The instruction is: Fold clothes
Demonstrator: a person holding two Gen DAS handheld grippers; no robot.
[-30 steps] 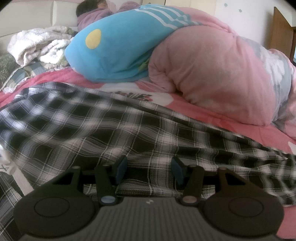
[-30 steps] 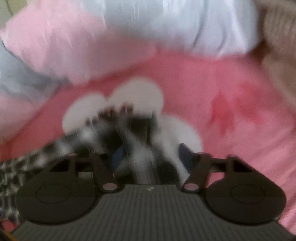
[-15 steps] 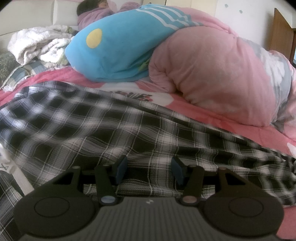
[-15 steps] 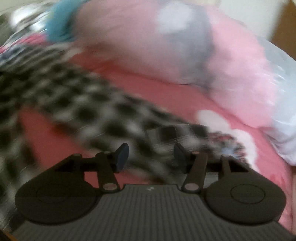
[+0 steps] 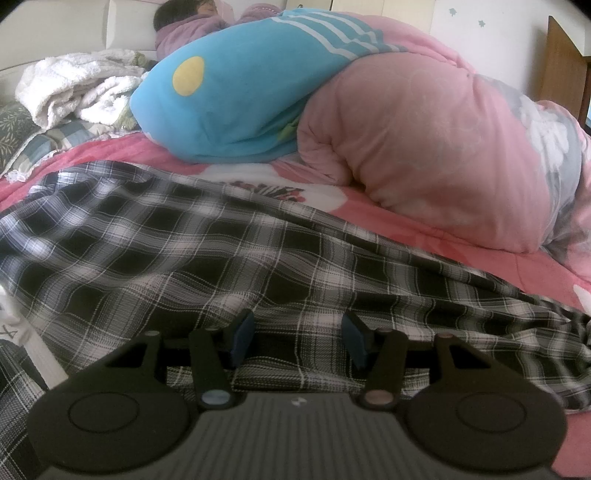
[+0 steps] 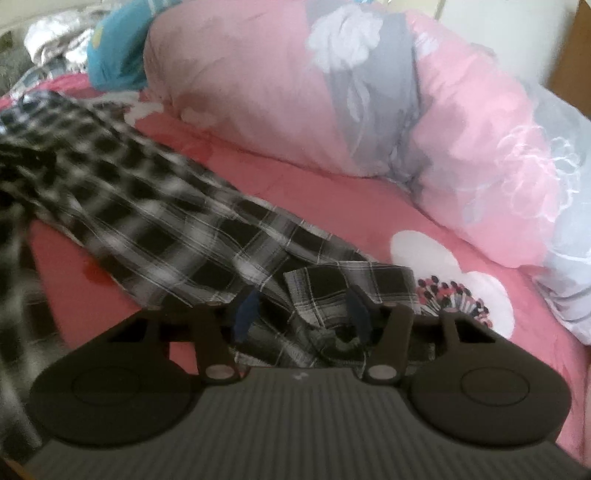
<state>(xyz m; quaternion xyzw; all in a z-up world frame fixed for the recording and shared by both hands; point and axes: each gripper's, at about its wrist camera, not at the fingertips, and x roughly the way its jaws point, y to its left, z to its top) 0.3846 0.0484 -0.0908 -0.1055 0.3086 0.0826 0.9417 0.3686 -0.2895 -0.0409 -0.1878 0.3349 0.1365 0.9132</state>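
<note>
A black-and-white plaid shirt point(image 5: 184, 251) lies spread across the pink bed sheet point(image 5: 535, 266). My left gripper point(image 5: 297, 332) hovers low over its near part, open, with the cloth lying under the fingers and nothing pinched. In the right wrist view one long sleeve point(image 6: 166, 221) runs from the left to its folded cuff point(image 6: 332, 284). My right gripper point(image 6: 303, 314) is just above that cuff. Its jaws are closing, the cuff lies between and below them, and the pads stand apart from the cloth.
A rolled pink and grey flowered duvet point(image 5: 424, 147) and a blue pillow point(image 5: 240, 103) bank the far side of the bed. A white fleece blanket point(image 5: 74, 88) lies at the back left. A person point(image 5: 184, 18) lies at the head end. A white flower print point(image 6: 461, 288) is beside the cuff.
The right gripper swung sideways and rolled upright; the sleeve it carried now lies on the sheet and its jaws stand wider. The left gripper has not moved.
</note>
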